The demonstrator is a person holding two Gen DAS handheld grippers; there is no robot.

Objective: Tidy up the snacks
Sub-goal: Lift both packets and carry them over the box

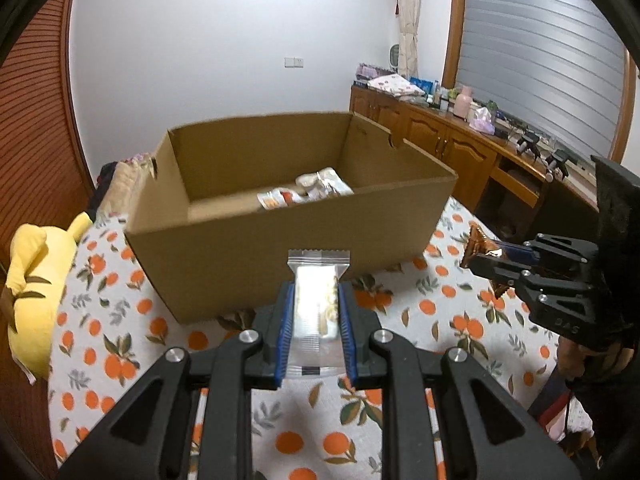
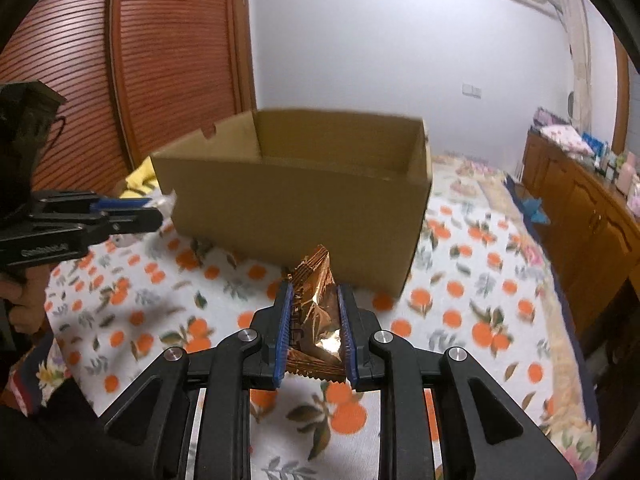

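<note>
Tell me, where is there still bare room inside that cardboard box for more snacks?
The cardboard box is bare on its left side, from the left wall across the floor. Its right front corner is crowded with a few snack packets. The near wall hides the floor just behind it.

Orange-print bedsheet (image 1: pixel 120 344) under cardboard box (image 1: pixel 280 256), yellow plush (image 1: pixel 32 280) alongside.

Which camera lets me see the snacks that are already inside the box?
The left wrist view. It looks over the cardboard box's near wall and shows the snack packets lying on its floor. The right wrist view sits lower, so the box wall hides them.
</note>
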